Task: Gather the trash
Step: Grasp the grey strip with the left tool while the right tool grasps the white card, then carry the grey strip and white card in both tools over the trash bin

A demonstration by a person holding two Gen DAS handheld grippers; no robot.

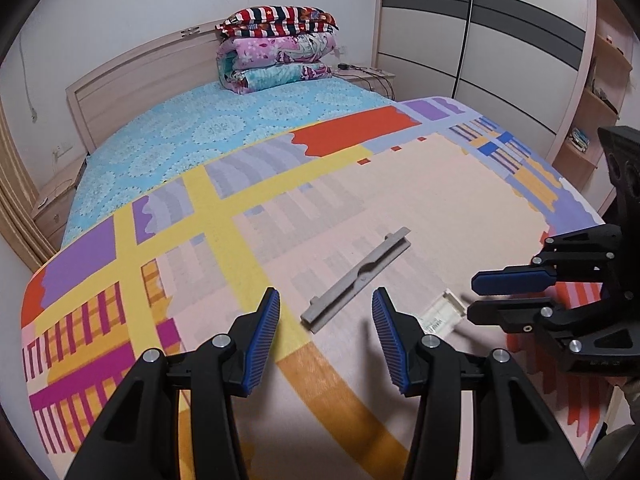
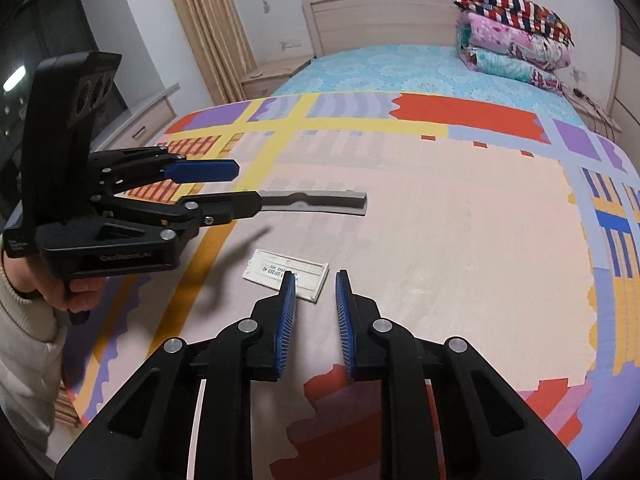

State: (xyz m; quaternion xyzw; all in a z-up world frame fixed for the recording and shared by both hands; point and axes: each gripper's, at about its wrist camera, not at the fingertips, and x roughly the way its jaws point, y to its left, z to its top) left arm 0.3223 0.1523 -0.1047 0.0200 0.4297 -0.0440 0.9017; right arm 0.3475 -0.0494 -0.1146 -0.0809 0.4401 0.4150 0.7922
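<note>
Looking along the left gripper [image 1: 325, 312], its blue-padded fingers stand wide apart and hold nothing; they hang above a patterned blanket [image 1: 420, 208] spread over the bed [image 1: 240, 120]; a grey strip [image 1: 356, 279] lies flat on the blanket just ahead, its near end between the fingertips in line of sight, contact not evident; a white tray [image 1: 442, 312] lies right of it, near the strip but apart; the right gripper [image 1: 476, 296] enters from the right edge, its tips just beside the tray, fingers parted and empty; folded quilts [image 1: 276, 48] sit stacked at the headboard [image 1: 140, 76]; a wardrobe [image 1: 500, 40] stands right.

Turning to the right wrist view, the right gripper [image 2: 315, 280] shows its fingers parted with a moderate gap, nothing between them; the tray [image 2: 280, 272] lies on the blanket [image 2: 460, 220] directly ahead, the left fingertip overlapping its near edge in view; whether it touches cannot be told; the left gripper [image 2: 244, 188], held in a hand [image 2: 68, 288], reaches from the left, fingers apart; its lower finger covers one end of the strip [image 2: 320, 202]; quilts [image 2: 516, 36] top right; curtain [image 2: 208, 28] behind.
</note>
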